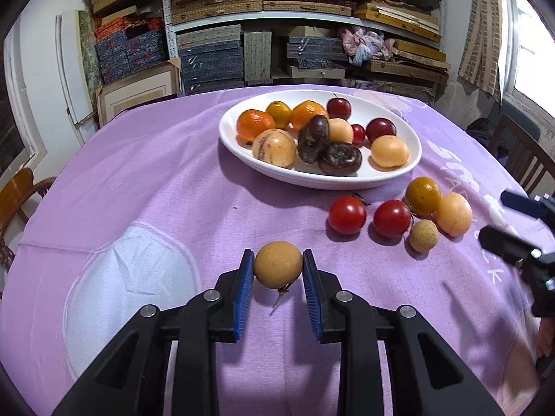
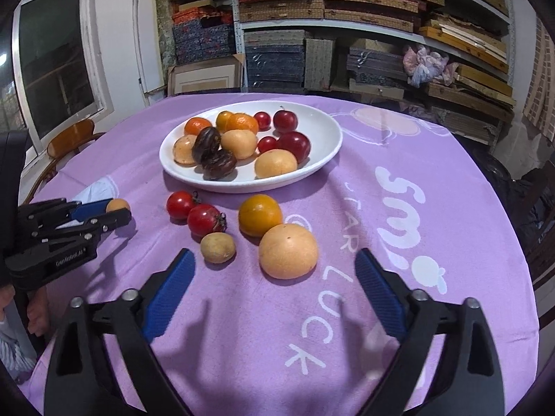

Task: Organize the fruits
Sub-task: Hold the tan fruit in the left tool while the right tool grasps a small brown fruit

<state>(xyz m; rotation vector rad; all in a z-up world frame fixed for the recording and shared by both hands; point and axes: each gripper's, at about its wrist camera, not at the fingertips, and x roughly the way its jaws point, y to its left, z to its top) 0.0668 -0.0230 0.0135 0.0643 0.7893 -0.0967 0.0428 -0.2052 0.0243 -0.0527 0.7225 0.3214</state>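
My left gripper (image 1: 277,260) is shut on a small round tan fruit (image 1: 277,264) just above the purple cloth; the right wrist view shows this left gripper (image 2: 114,211) at the left. My right gripper (image 2: 274,253) stands open, and a pale orange fruit (image 2: 288,251) lies on the cloth just ahead of its fingers, untouched. Beside that fruit lie a yellow-orange fruit (image 2: 260,215), a small tan fruit (image 2: 218,248) and two red tomatoes (image 2: 204,219). A white oval plate (image 1: 312,182) further back holds several orange, dark red, pale and dark brown fruits.
The purple cloth (image 1: 156,173) covers a round table. Shelves (image 1: 277,17) stacked with boxes stand behind it. A wooden chair (image 1: 17,194) is at the left edge and another chair (image 1: 527,159) at the right. A person's hand (image 2: 38,315) shows low at the left.
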